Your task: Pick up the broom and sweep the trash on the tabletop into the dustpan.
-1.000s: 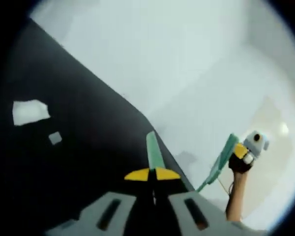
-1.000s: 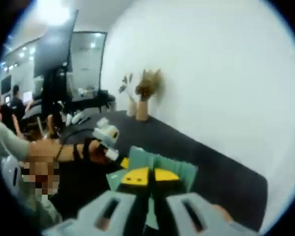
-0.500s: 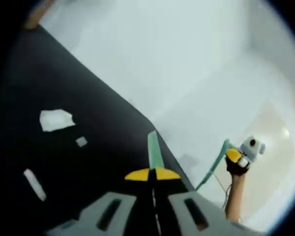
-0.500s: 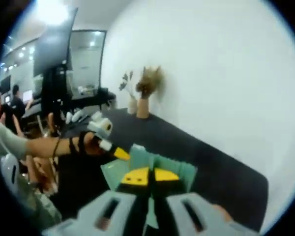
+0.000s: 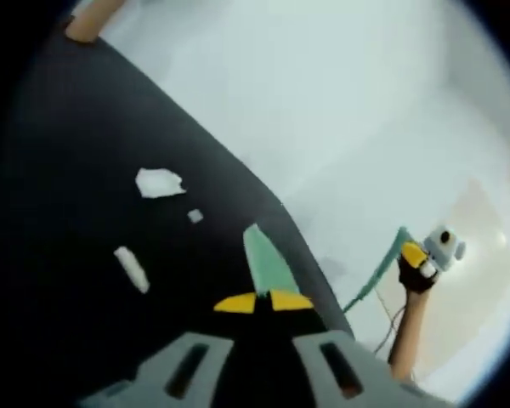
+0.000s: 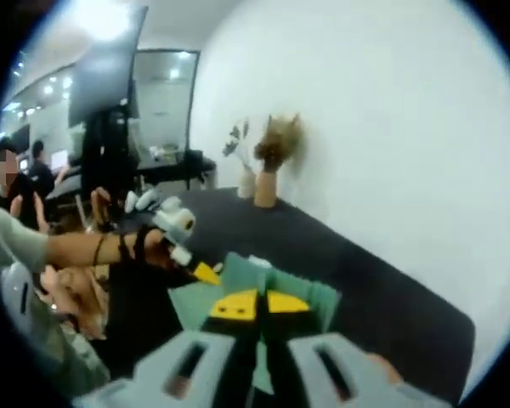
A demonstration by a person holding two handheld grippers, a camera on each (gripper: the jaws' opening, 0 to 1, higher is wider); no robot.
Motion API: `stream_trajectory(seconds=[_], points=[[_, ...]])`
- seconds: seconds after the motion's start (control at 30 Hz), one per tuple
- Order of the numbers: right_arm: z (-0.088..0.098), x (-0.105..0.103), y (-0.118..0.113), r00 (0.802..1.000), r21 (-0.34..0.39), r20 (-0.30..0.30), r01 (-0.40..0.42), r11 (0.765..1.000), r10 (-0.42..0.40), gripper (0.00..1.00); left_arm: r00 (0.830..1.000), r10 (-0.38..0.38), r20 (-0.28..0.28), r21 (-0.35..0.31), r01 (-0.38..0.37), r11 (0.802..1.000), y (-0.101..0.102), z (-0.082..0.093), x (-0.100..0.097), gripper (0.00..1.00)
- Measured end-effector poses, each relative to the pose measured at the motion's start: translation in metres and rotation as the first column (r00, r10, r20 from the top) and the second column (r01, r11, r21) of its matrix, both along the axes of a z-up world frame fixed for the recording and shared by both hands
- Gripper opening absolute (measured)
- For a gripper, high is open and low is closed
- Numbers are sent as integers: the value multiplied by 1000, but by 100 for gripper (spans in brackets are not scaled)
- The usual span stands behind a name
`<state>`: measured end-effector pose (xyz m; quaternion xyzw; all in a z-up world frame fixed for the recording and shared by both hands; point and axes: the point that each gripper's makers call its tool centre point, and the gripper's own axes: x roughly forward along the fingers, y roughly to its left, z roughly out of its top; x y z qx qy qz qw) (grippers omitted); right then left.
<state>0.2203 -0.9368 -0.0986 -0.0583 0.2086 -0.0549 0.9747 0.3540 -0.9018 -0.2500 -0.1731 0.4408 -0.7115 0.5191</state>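
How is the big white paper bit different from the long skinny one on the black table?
The big scrap is wide and crumpled, but the long scrap is thin, like a little stick. The big scrap lies nearer the table's far edge by the wall, while the long scrap lies further in from it. Both are white, lie loose on the black tabletop, and are not yet swept up.

1. Bench (image 5: 85, 212): dark, matt, smooth top.
2. Trash scraps (image 5: 159, 182) on it read as white crumpled paper.
3. Green blade (image 5: 266, 265) past the left claw (image 5: 263, 302) looks like smooth plastic.
4. Dustpan (image 6: 276, 289) at the right claw (image 6: 259, 304): green ribbed plastic.
5. Wall (image 6: 391, 127) behind the bench: plain, matt white.
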Motion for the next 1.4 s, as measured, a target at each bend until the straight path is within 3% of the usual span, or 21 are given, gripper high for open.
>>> stream_trajectory(seconds=[0.17, 0.3, 0.37, 0.43, 0.47, 0.53, 0.6, 0.77, 0.87, 0.93, 1.0, 1.1, 1.13, 1.2, 1.23, 1.27, 1.3, 1.37, 1.4], points=[[-1, 0, 4, 1000, -26, -27, -2, 1000, 2, 1, 998, -9, 54, 41, 7, 999, 1, -6, 4, 4], [-1, 2, 7, 1000, -18, -18, -7, 1000, 7, 1, 999, -15, 45, 69, 12, 998, -4, -10, 2, 6], [-2, 3, 9, 1000, -20, -21, -10, 1000, 10, 1, 995, -18, 103, 89, 9, 996, -6, -14, 3, 6], [-3, 3, 10, 1000, -24, -25, -12, 1000, 11, 1, 994, -21, 106, 101, 10, 995, -7, -17, 2, 7], [-4, 3, 10, 1000, -26, -29, -12, 1000, 11, 1, 992, -13, 124, 106, 0, 994, -6, -19, 4, 8], [-4, 3, 10, 999, -24, -32, -11, 1000, 10, 1, 976, 12, 216, 100, -34, 994, -9, -23, 14, 10], [-3, 3, 9, 999, -23, -34, -14, 1000, 13, 1, 949, 4, 316, 96, -36, 995, -6, -24, 17, 15], [4, 5, 9, 1000, -24, -21, -21, 999, 21, 1, 942, 35, 334, 44, -52, 998, 1, -6, 23, 25], [9, 7, 13, 1000, -21, -6, -26, 999, 26, 1, 933, 64, 355, -26, -58, 998, 6, 13, 27, 28], [11, 8, 17, 1000, -22, 8, -29, 999, 29, 1, 925, 64, 375, -114, -22, 993, 10, 33, 21, 31], [16, 10, 20, 999, -21, 27, -30, 999, 30, 1, 935, 36, 352, -167, 25, 986, 15, 49, 7, 37], [23, 13, 24, 998, -17, 54, -33, 999, 34, 1, 938, -46, 343, -304, 157, 940, 29, 80, -26, 51], [26, 14, 26, 997, -14, 64, -37, 999, 38, 1, 930, -76, 360, -367, 216, 905, 35, 92, -39, 54], [32, 15, 30, 995, -8, 88, -48, 999, 49, 1, 916, -119, 384, -402, 282, 871, 46, 104, -55, 59], [36, 16, 33, 993, -1, 107, -51, 999, 51, 1, 910, -117, 398, -432, 299, 851, 48, 111, -59, 61], [39, 16, 36, 991, 9, 123, -60, 998, 58, 1, 911, -119, 395, -441, 302, 845, 49, 117, -62, 63], [43, 16, 39, 988, 17, 138, -72, 997, 69, 1, 907, -126, 403, -473, 324, 819, 53, 127, -68, 63], [49, 17, 44, 982, 42, 169, -87, 995, 79, 1, 910, -119, 398, -505, 325, 799, 55, 140, -72, 62], [51, 17, 47, 979, 56, 182, -99, 994, 87, 1, 904, -118, 411, -529, 342, 776, 56, 147, -75, 61]])
